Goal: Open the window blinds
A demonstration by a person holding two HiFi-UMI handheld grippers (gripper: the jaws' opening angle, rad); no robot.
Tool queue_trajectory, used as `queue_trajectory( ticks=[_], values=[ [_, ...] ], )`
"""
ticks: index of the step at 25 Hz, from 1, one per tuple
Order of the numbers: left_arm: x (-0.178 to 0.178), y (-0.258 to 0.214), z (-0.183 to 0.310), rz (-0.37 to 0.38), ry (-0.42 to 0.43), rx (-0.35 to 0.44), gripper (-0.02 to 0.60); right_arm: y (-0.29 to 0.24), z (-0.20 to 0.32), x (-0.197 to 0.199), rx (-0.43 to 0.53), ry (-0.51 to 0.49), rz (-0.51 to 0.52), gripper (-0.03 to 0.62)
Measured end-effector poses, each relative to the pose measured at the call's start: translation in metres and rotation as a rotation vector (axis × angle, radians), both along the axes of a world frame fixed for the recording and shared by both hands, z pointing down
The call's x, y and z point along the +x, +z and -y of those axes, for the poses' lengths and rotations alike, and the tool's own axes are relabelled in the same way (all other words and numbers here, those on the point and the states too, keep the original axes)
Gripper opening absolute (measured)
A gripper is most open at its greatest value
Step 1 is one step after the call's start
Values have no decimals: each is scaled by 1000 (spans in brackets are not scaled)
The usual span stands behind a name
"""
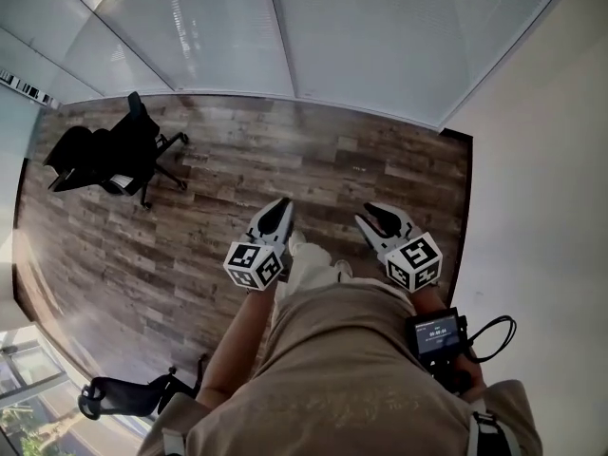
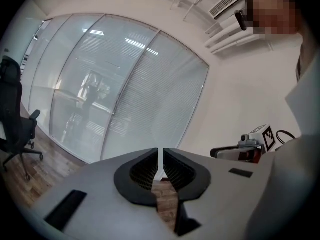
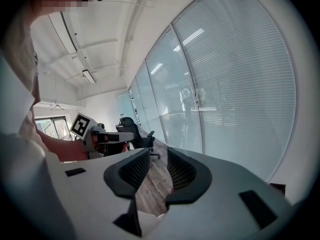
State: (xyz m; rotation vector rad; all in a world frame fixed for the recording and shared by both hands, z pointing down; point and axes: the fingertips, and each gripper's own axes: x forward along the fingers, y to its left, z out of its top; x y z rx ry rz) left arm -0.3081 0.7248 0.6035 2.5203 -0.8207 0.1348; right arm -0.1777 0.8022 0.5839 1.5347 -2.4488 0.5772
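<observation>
White slatted blinds (image 1: pixel 361 36) hang lowered across the glass wall ahead, and they fill the left gripper view (image 2: pixel 150 94) and the right gripper view (image 3: pixel 240 84). My left gripper (image 1: pixel 282 207) is held out over the wooden floor, well short of the blinds; its jaws (image 2: pixel 160 151) are shut with nothing between them. My right gripper (image 1: pixel 372 218) is level with it to the right. Its jaws (image 3: pixel 159 151) stand apart and empty. Each gripper shows at the edge of the other's view. No cord or wand of the blinds can be made out.
A black office chair (image 1: pixel 119 150) stands on the wood floor at the left, near the glass. A second chair base (image 1: pixel 133 392) lies at the bottom left. A plain white wall (image 1: pixel 541 160) closes the right side. A small screen (image 1: pixel 439 333) sits on the right forearm.
</observation>
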Motion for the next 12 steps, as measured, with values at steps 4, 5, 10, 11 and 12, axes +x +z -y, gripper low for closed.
queue_trajectory(
  ticks=[4,5,10,11,12],
  values=[
    [-19,-18,35,-10,18,10,43,-13,38,-9,-2,53,10,117],
    [-27,-23,44,-8,23,22,43,-18,50,-16,4,54,18,117],
    [-69,-31,105,-3,12,41,43,-28,120,-61,40,5,7,117],
    [-77,-30,117,-6,3,43,43,-28,134,-68,46,-3,7,117],
    [-85,-29,129,-9,-7,44,43,-27,146,-75,53,-8,8,117]
  ],
)
